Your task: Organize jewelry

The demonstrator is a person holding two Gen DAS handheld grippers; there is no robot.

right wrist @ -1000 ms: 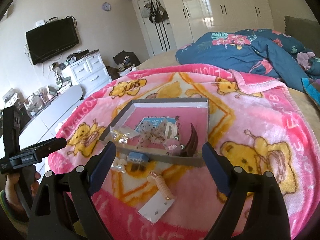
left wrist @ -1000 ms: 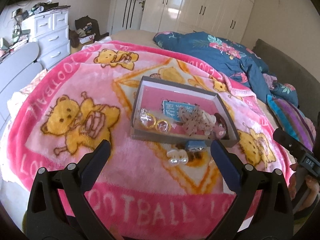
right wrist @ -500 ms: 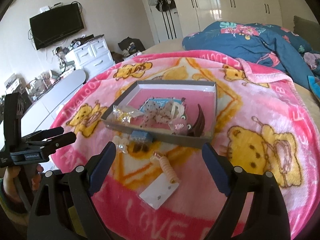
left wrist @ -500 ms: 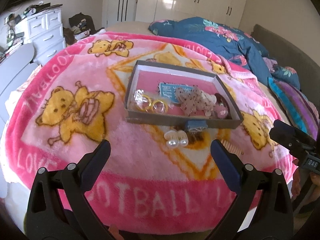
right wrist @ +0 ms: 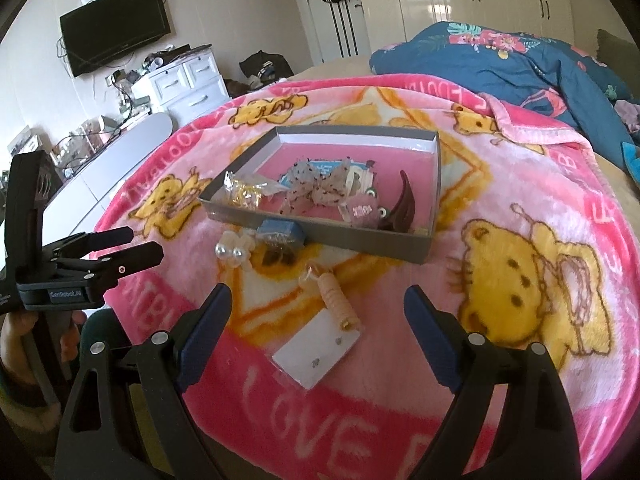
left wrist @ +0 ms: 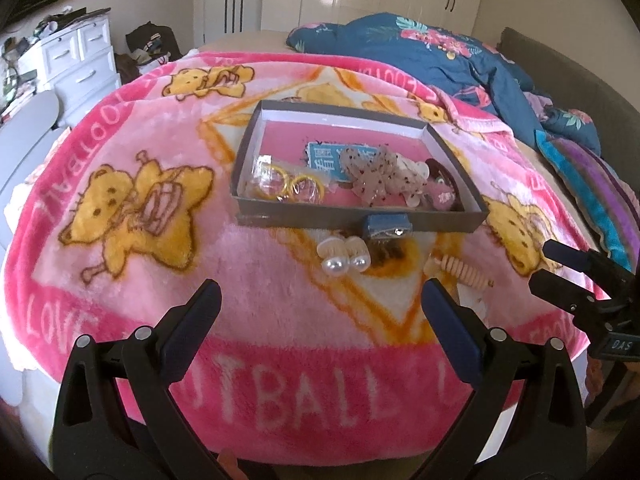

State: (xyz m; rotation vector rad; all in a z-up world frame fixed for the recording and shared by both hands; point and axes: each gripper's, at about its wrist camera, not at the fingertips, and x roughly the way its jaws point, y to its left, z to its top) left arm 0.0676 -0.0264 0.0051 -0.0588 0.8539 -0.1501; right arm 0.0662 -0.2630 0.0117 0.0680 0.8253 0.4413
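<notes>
A grey shallow box (left wrist: 356,222) (right wrist: 362,240) sits on the pink bear blanket and holds gold hoops (left wrist: 294,186), a dotted bow (left wrist: 374,174) and a brown hair claw (right wrist: 402,208). In front of the box lie pearl earrings (left wrist: 344,260) (right wrist: 232,250), a small blue clip (left wrist: 386,226) (right wrist: 280,232), a beaded piece (left wrist: 466,272) (right wrist: 336,298) and a white earring card (right wrist: 320,354). My left gripper (left wrist: 320,312) is open and empty, just short of the pearls. My right gripper (right wrist: 318,316) is open and empty over the beaded piece and card.
The pink blanket (left wrist: 132,184) covers a bed. A blue floral duvet (left wrist: 448,56) is heaped at the back right. A white drawer unit (left wrist: 76,68) and a curved white surface (right wrist: 120,152) stand left of the bed. White wardrobes (right wrist: 480,4) line the far wall.
Both grippers have moved forward and lower toward the items in front of the box. Both have stayed open and empty.
</notes>
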